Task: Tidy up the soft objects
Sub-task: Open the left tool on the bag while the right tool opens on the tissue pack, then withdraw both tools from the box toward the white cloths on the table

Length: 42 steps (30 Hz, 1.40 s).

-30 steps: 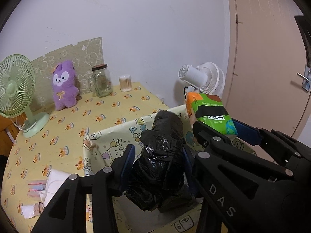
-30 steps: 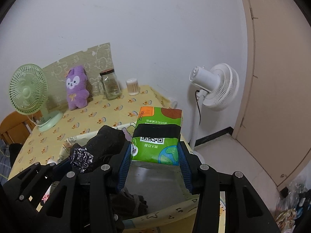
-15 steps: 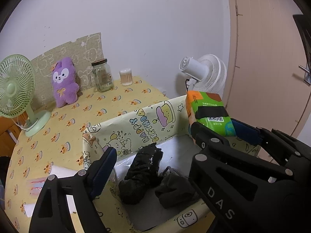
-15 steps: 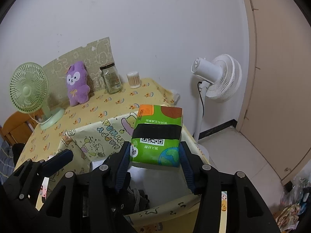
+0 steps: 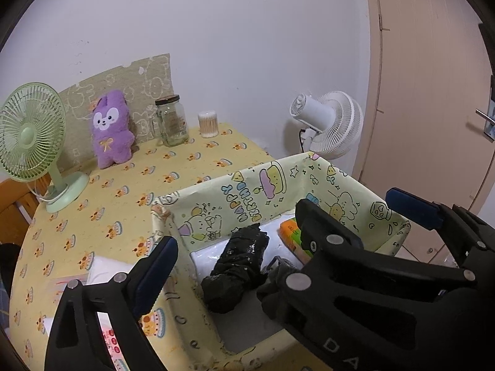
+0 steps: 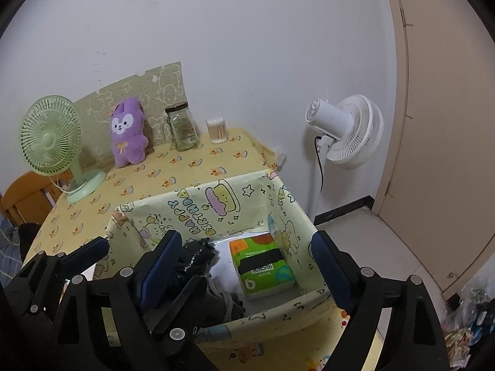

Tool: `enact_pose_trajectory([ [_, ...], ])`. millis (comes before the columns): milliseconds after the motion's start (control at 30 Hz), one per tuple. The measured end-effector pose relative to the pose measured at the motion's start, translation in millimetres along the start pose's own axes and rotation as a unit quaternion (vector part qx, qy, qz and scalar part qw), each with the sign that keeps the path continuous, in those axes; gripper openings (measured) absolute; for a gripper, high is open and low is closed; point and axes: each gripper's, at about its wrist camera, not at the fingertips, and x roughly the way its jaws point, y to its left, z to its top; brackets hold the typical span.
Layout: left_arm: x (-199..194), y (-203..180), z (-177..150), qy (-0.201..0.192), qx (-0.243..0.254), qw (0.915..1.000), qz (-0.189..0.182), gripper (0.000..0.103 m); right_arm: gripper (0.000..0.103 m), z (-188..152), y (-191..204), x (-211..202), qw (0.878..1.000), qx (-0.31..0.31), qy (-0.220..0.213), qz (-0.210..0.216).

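The table (image 6: 185, 167) under its yellow cake-print cloth stretches away beyond both sets of jaws, and the patterned storage box (image 6: 216, 213) sits at its near corner, directly below and ahead of them.

Inside the box, the green tissue pack (image 6: 263, 266) lies flat on the floor, below the gap of the right gripper (image 6: 244, 266). Its jaws are opening, and nothing is between them (the pack is clear of both pads). The black plastic bundle (image 5: 238, 266) lies lower in the box, below and ahead of the left gripper (image 5: 230, 255), whose jaws are also opening with nothing held. A dark grey cloth item (image 5: 278, 275) sits just beside the bundle, near the right gripper's left finger.

Beyond the jaws, by the far wall, stand the green desk fan (image 5: 31, 136), the purple plush toy (image 5: 111, 133), a glass jar (image 5: 171, 120) and a small tub of cotton swabs (image 5: 208, 123).

The risks from here, as I judge them: the two grippers hang close together over one box, so lifting out carelessly could knock one against the other or catch the box's thin wall and drag it off the corner. The plush looks like the next soft thing (a long reach), and a sweeping arm could tip the jar or the fan beside it.
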Motion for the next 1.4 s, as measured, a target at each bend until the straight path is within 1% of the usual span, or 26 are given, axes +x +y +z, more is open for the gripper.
enact_pose_trajectory([
  [667,-38,31,-5,-0.034,-0.021,0.9989,0.023,0.101,0.089,5,40,-31,0.999,-0.025,-0.02,0.01],
  [833,-46,43,-8,-0.037,-0.027,0.9982,0.038,0.102,0.089,5,53,-34,0.999,-0.029,-0.021,0.018],
  [1133,-57,61,-15,-0.045,-0.037,0.9972,0.046,0.102,0.089,3,74,-41,0.999,-0.038,-0.026,0.026],
  [1400,-69,73,-22,-0.049,-0.045,0.9959,0.061,0.102,0.09,1,91,-45,0.998,-0.046,-0.027,0.039],
])
